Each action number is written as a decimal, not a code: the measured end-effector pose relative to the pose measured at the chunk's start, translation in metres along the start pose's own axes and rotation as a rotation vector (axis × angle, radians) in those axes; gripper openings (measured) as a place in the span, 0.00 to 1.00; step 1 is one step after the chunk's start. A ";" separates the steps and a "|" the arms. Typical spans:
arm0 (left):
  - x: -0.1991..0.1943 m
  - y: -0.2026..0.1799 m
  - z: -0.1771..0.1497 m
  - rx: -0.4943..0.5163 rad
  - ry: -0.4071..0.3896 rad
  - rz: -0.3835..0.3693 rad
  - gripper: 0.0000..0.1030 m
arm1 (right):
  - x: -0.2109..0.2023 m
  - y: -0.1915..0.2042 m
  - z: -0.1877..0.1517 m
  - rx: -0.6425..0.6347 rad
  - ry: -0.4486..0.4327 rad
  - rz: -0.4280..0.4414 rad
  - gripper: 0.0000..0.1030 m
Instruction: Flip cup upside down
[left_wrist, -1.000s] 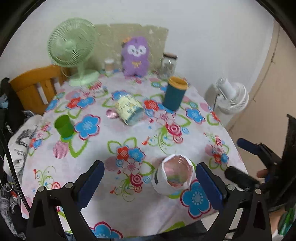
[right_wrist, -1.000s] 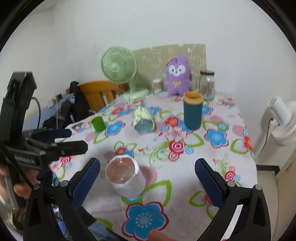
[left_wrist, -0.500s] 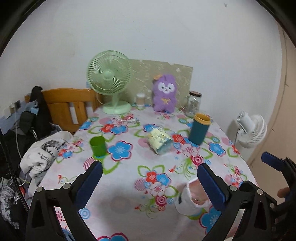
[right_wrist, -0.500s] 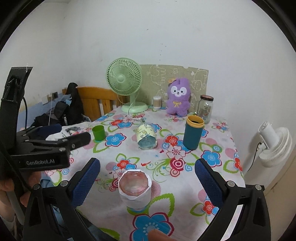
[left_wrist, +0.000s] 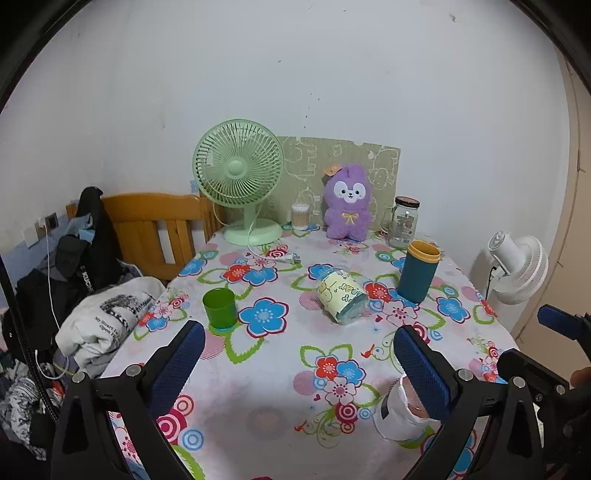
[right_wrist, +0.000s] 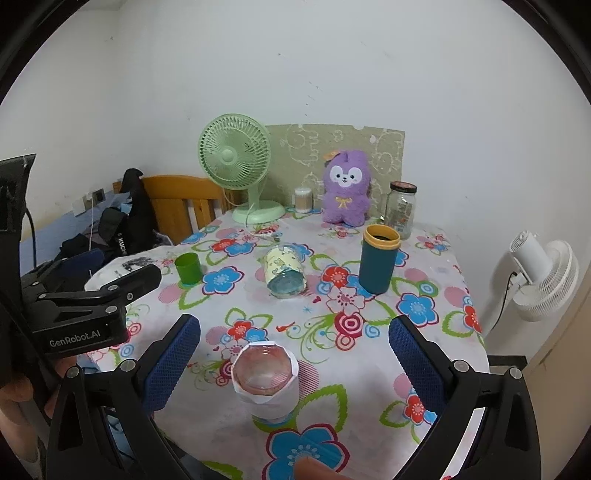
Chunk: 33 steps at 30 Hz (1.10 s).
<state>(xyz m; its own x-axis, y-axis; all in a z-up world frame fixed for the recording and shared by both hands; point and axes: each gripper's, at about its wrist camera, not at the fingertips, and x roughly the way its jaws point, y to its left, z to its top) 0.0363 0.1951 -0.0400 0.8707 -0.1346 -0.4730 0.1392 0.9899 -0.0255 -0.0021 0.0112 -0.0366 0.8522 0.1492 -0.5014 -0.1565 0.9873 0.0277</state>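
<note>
A clear cup wrapped in white paper (right_wrist: 266, 384) stands upright, mouth up, near the front edge of the flowered table (right_wrist: 424, 332). In the left wrist view this cup (left_wrist: 397, 415) is partly hidden behind the right finger. My right gripper (right_wrist: 293, 363) is open and empty, with the cup between its fingers but not touched. My left gripper (left_wrist: 299, 363) is open and empty, held above the table to the left of the cup. The left gripper's body (right_wrist: 81, 306) shows at the left of the right wrist view.
On the table stand a green cup (left_wrist: 219, 308), a teal cup with a yellow rim (left_wrist: 419, 275), a glass lying on its side (left_wrist: 341, 295), a green fan (left_wrist: 240, 184), a purple plush (left_wrist: 347, 203) and a jar (left_wrist: 402, 221). A wooden chair with clothes (left_wrist: 147, 229) is at the left; a white fan (left_wrist: 517, 266) at the right.
Both grippers have lifted and pulled back from the table, so more of the wall and room shows. The left gripper has moved left, away from the wrapped cup. The cup has not moved.
</note>
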 end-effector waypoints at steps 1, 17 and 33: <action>0.000 -0.001 -0.001 0.002 -0.001 0.003 1.00 | 0.001 0.000 -0.001 0.003 0.003 -0.004 1.00; 0.003 -0.004 -0.004 0.002 0.003 -0.006 1.00 | 0.005 -0.007 -0.005 0.032 0.020 -0.013 1.00; 0.007 -0.009 -0.002 0.010 0.004 0.010 1.00 | 0.006 -0.011 -0.005 0.050 0.015 -0.021 1.00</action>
<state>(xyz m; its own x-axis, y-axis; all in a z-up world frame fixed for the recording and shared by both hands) 0.0396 0.1850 -0.0451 0.8703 -0.1248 -0.4764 0.1356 0.9907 -0.0118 0.0017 0.0007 -0.0444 0.8474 0.1278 -0.5154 -0.1132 0.9918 0.0599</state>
